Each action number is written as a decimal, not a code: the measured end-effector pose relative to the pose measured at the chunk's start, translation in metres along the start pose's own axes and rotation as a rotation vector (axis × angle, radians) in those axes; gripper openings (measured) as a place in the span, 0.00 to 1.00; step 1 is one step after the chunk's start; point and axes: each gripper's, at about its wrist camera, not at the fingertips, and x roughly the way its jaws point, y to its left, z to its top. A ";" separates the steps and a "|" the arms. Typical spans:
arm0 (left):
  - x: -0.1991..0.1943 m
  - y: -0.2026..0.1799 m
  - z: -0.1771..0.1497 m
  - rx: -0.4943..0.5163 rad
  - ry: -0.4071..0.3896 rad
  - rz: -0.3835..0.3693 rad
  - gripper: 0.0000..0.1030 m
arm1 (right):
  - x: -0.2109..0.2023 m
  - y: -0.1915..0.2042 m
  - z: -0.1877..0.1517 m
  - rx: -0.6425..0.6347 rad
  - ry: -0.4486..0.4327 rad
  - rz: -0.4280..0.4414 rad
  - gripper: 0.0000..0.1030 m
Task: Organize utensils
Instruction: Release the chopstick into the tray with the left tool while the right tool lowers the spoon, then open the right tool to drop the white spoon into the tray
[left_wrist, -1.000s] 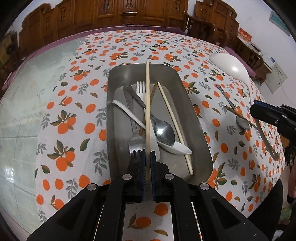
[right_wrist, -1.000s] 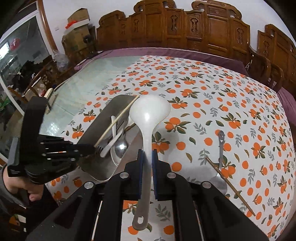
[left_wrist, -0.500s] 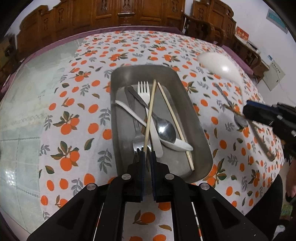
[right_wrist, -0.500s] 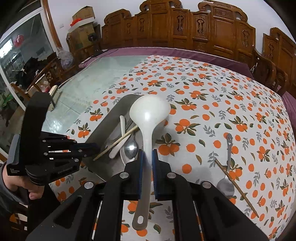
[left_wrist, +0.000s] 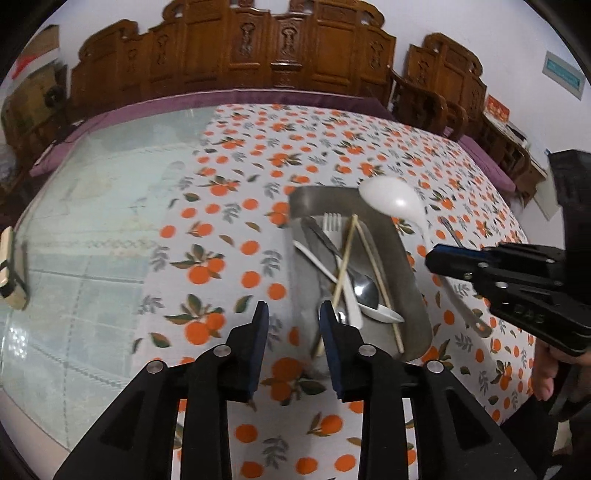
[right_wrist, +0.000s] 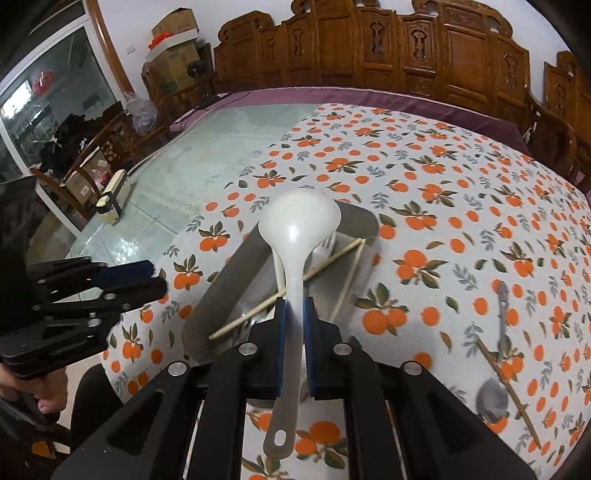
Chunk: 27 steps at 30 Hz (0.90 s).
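Only the right wrist view shows the metal spoon (right_wrist: 493, 395) and the brown chopstick (right_wrist: 508, 387) crossing it on the cloth, well right of the steel tray (right_wrist: 221, 284); the left wrist view instead shows what lies inside the tray: a white fork (left_wrist: 341, 251), a steel spoon (left_wrist: 364, 288), a small white spoon (left_wrist: 380, 314) and two pale chopsticks (left_wrist: 345, 258) crossed near their far tips. The left gripper (left_wrist: 293, 321) hangs just left of the tray's near end, its jaws having just been opening, now spread with nothing between them. The right gripper (right_wrist: 294, 314) is pinching the handle of the white ladle (right_wrist: 299, 225), whose bowl hangs over the tray's far end while the handle's hole end sticks out behind the fingers. The tray sits on a worktop (left_wrist: 92, 258) of pale glass, partly covered by a white tablecloth (right_wrist: 461, 229) printed with oranges. Beyond the tray, carved wooden chairs (right_wrist: 406, 51) line a white wall, and cardboard boxes (right_wrist: 173, 48) are stacked in the corner to their left.
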 end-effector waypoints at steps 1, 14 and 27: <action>-0.002 0.002 -0.001 -0.002 -0.005 0.003 0.32 | 0.004 0.001 0.002 0.005 0.005 0.006 0.10; -0.011 0.027 -0.003 -0.046 -0.033 0.017 0.64 | 0.055 0.004 0.010 0.054 0.074 0.008 0.04; -0.014 0.023 0.001 -0.045 -0.053 0.020 0.70 | 0.038 0.008 0.009 0.009 0.021 0.027 0.00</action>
